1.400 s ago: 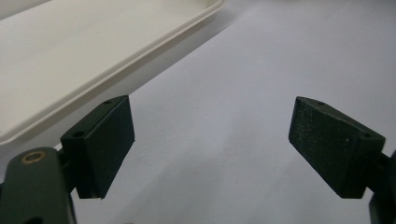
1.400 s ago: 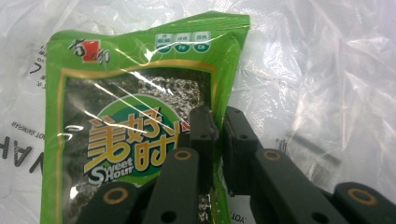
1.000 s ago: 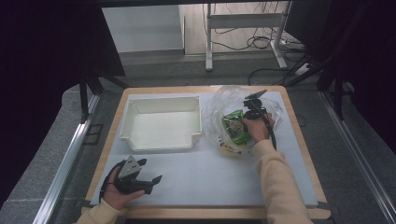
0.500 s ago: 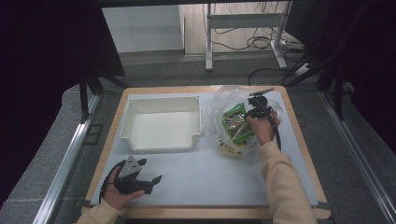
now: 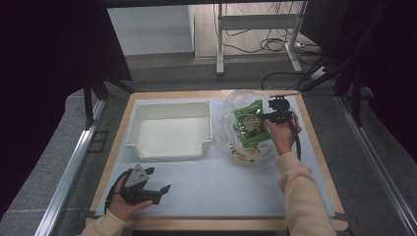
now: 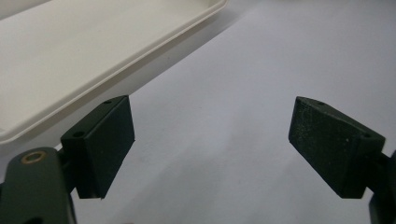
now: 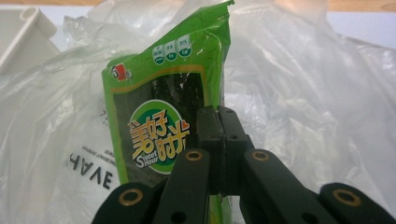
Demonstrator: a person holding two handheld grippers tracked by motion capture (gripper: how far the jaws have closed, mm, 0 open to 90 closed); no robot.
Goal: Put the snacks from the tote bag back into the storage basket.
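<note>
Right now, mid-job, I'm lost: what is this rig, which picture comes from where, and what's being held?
A person works at a table with a handheld two-jaw tool in each hand; there is no robot arm. The high view looks down from above. The other two pictures come from cameras riding on each tool. The left tool rests near the table's front edge, jaws open on nothing, beside a white tray. The right tool is shut on the edge of a green snack packet, held over a clear plastic bag with more packets in it.

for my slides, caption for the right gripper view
Right tool shut on a green snack packet in front of a clear plastic bag.
</note>
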